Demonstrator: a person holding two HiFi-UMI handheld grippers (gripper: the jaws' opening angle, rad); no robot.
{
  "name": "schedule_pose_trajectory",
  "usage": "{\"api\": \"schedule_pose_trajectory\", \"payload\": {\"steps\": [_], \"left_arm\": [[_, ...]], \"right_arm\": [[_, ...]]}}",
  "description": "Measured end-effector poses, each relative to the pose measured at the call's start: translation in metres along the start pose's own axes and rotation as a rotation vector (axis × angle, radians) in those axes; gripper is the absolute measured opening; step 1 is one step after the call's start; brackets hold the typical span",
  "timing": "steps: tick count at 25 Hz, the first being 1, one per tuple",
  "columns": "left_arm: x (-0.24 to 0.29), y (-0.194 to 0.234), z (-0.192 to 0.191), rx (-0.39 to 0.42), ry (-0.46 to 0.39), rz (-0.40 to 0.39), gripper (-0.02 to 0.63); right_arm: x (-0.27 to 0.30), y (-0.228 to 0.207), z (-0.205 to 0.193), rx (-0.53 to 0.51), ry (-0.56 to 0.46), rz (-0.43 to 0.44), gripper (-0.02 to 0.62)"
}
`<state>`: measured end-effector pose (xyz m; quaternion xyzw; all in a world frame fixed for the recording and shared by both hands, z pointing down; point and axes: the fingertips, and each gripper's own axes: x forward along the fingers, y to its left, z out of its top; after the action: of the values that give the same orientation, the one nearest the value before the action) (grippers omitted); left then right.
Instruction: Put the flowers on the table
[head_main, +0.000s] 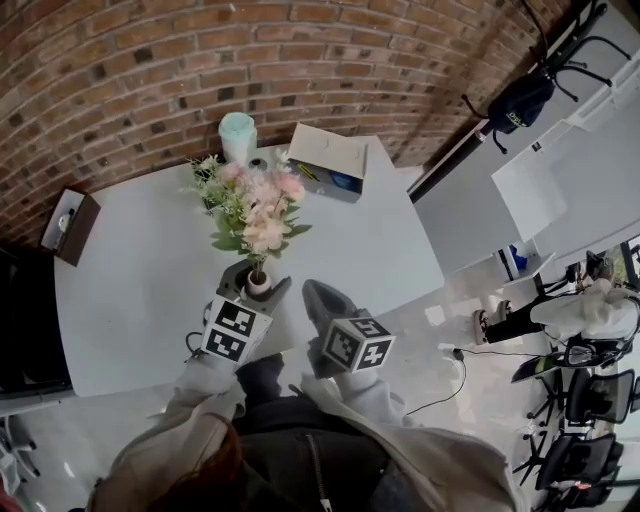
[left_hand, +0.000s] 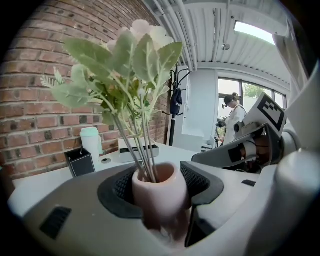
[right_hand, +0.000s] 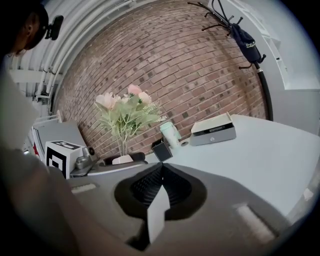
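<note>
A bunch of pink and cream flowers (head_main: 256, 208) with green leaves stands in a small pink vase (head_main: 258, 283). My left gripper (head_main: 256, 288) is shut on the vase over the near part of the white table (head_main: 140, 290). In the left gripper view the vase (left_hand: 159, 192) sits clamped between the two dark pads, stems rising from it. I cannot tell whether the vase touches the tabletop. My right gripper (head_main: 315, 296) is just to the right of the vase, shut with nothing in it. In its own view the pads (right_hand: 172, 180) meet, and the flowers (right_hand: 127, 112) stand to the left.
At the far side of the table stand a teal cup (head_main: 237, 135) and a flat grey box (head_main: 328, 160). A small black box (head_main: 70, 225) sits at the table's left edge. A brick wall runs behind. A coat rack (head_main: 520, 95) and chairs stand to the right.
</note>
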<state>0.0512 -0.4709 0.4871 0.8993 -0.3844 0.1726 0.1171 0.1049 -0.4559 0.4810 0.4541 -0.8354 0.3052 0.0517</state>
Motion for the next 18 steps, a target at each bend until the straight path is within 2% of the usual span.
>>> {"api": "schedule_pose_trajectory", "payload": {"steps": [8,18], "left_arm": [[0.057,0.024,0.016,0.007,-0.001,-0.022,0.236],[0.122,0.054,0.022,0.058,-0.039,-0.026,0.236]], "right_arm": [[0.032,-0.038,0.034,-0.039,0.013,-0.013,-0.002],[0.061,-0.087,0.049,-0.042,0.041,-0.069,-0.002]]}}
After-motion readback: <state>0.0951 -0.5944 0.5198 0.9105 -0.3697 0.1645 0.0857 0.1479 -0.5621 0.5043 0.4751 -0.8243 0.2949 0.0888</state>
